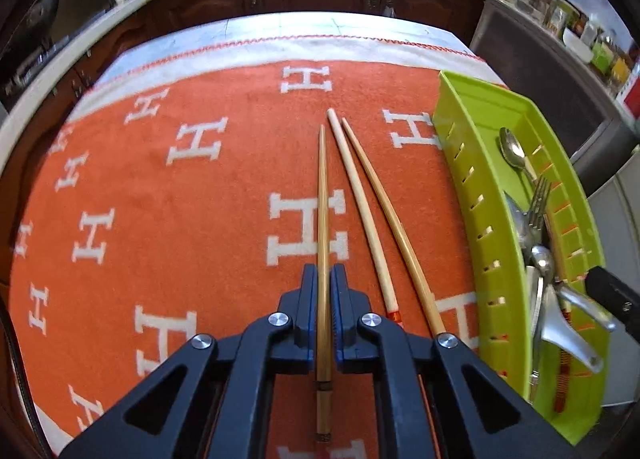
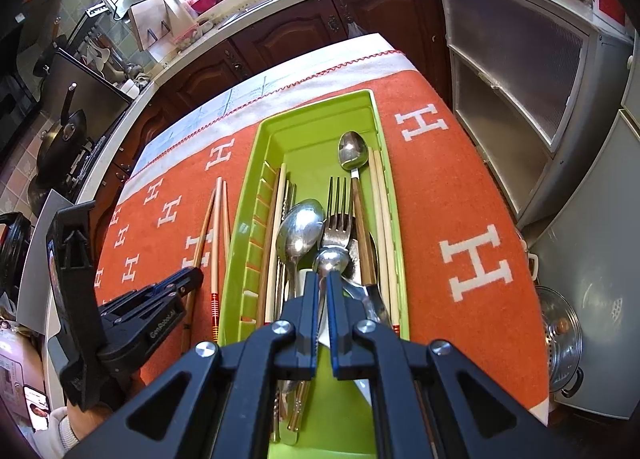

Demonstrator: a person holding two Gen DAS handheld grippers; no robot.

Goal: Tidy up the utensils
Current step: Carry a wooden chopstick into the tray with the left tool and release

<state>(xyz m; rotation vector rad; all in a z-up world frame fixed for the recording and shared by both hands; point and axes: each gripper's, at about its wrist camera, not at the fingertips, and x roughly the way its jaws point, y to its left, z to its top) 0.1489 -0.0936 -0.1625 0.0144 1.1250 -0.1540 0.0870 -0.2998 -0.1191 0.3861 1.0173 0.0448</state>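
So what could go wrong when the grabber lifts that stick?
The left gripper is shut on one long chopstick, pinching it near its thick end, so the far tip could droop or swing and knock the two chopsticks lying beside it. The green tray is already crowded with spoons and forks, so the stick might land crooked on top. The right gripper hangs over the tray and could get in the way.

Gripper (image 2: 323, 279) hides utensil handles (image 2: 288, 399) in tray (image 2: 240, 243).

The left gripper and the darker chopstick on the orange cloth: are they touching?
Touching. In the left wrist view, the left gripper has both fingers closed against the darker chopstick, with no gap on either side.
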